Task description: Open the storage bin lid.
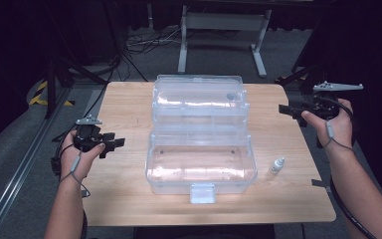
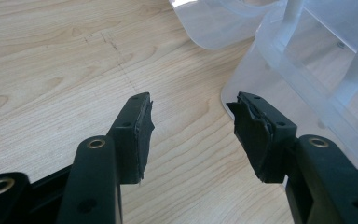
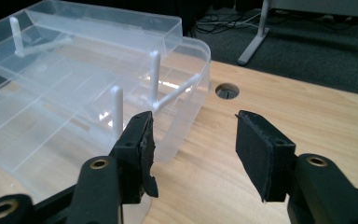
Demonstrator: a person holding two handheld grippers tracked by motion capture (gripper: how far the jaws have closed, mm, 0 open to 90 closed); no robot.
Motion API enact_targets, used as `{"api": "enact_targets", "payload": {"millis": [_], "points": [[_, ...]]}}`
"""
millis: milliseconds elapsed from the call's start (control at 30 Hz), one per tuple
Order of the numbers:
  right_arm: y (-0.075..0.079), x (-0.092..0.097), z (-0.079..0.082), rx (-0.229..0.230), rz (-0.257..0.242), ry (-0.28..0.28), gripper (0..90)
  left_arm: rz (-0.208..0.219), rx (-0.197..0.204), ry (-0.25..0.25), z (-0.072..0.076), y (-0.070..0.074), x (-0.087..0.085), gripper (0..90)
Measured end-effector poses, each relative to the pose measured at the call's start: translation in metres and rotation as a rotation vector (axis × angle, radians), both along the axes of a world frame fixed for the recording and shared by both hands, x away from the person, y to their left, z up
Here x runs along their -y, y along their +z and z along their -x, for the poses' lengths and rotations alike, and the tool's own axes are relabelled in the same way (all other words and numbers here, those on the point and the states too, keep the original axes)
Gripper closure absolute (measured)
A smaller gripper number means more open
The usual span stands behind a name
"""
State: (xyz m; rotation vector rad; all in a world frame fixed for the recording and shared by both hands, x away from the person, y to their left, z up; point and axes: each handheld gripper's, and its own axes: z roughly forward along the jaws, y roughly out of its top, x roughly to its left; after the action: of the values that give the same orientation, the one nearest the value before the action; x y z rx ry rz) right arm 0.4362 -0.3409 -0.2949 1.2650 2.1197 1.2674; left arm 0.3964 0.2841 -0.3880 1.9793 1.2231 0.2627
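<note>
Left tongs & right tongs both released, flanking clear box; nothing gripped.

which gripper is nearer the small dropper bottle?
Right. The right gripper hovers beyond the bottle, off the table's right edge; the left gripper is across the clear box.

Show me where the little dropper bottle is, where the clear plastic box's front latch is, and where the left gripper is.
dropper bottle [image 1: 277,166]: high view, on the middle of its body.
front latch [image 1: 202,193]: high view, on the flat tab at the clear plastic box's near wall.
left gripper [image 1: 110,145]: high view, midway between its fingertips, jaws apart.
</note>
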Motion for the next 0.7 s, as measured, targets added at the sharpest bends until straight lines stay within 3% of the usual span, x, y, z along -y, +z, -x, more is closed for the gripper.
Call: {"api": "enact_targets", "payload": {"millis": [400, 700], "points": [[-0.017, 0.011, 0.018, -0.063, 0.077, -0.008, 45.5, -0.006, -0.001, -0.002, 0.000, 0.000, 0.001, 47.0], [-0.034, 0.012, 0.024, -0.159, 0.158, -0.009, 45.2, -0.009, -0.005, -0.003, 0.000, -0.001, 0.000, 47.0]]}}
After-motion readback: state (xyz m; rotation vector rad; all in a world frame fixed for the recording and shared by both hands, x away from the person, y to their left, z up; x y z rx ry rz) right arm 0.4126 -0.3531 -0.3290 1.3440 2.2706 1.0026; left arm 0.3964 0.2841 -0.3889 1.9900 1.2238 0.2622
